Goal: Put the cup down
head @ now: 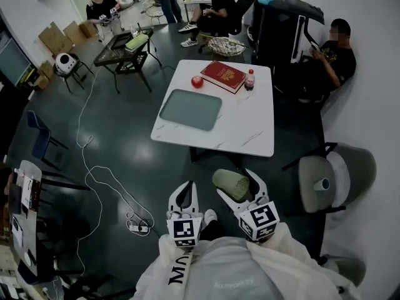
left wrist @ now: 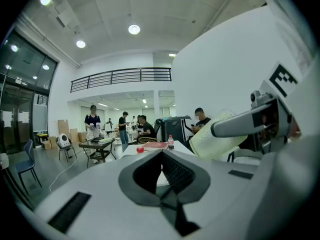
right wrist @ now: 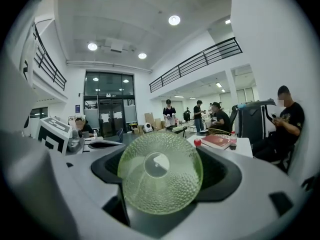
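A pale green, bumpy translucent cup (head: 230, 181) lies sideways between the jaws of my right gripper (head: 236, 181), which is shut on it. The right gripper view looks straight at the cup's round base (right wrist: 160, 179), with a jaw on each side of it. The cup (left wrist: 220, 134) also shows at the right of the left gripper view. My left gripper (head: 186, 185) hangs beside the right one with its jaws together and nothing between them. Both grippers are held over the dark floor, short of the white table (head: 250, 124).
On the table lie a grey tray (head: 190, 109), a red apple (head: 197, 82), a red book (head: 223, 75) and a small bottle (head: 250, 80). A grey chair (head: 334, 180) with a paper cup stands right. A cable and power strip (head: 139, 227) lie left. People sit around.
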`<state>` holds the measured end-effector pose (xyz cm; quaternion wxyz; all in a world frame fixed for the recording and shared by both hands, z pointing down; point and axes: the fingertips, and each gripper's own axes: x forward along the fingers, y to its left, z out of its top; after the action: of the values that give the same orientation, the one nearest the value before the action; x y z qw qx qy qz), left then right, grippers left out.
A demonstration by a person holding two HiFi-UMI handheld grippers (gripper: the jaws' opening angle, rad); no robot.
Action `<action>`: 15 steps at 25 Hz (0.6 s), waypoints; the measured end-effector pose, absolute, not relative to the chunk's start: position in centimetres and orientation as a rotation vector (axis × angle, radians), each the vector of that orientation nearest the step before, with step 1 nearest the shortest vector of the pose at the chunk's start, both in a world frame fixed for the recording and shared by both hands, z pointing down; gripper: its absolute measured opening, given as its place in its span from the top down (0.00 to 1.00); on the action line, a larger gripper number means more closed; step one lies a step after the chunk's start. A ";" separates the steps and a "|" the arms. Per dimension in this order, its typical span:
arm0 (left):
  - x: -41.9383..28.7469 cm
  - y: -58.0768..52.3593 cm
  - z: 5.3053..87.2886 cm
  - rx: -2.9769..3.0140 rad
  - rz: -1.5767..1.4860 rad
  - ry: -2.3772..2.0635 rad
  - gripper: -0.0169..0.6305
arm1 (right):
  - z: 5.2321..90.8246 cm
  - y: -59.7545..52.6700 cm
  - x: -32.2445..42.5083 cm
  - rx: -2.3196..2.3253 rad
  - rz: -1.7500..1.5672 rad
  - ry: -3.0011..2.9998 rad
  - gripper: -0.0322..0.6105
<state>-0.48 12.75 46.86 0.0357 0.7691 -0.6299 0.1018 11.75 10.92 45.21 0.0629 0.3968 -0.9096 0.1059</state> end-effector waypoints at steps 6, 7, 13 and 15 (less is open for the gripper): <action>-2.3 8.4 46.4 2.398 0.306 -1.899 0.95 | 44.9 6.8 9.8 1.236 0.315 -2.725 0.31; -2.7 7.7 46.4 2.401 0.305 -1.898 0.95 | 44.9 6.1 9.4 1.240 0.316 -2.723 0.31; -5.7 4.9 46.9 2.389 0.290 -1.893 0.95 | 45.5 3.2 6.8 1.242 0.328 -2.707 0.31; -6.5 4.3 47.0 2.393 0.279 -1.883 0.95 | 45.6 2.6 5.9 1.241 0.326 -2.699 0.31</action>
<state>-6.51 4.26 47.00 0.0420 0.7819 -0.6153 0.0911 5.85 2.57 45.56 0.0766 0.4140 -0.9005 0.1089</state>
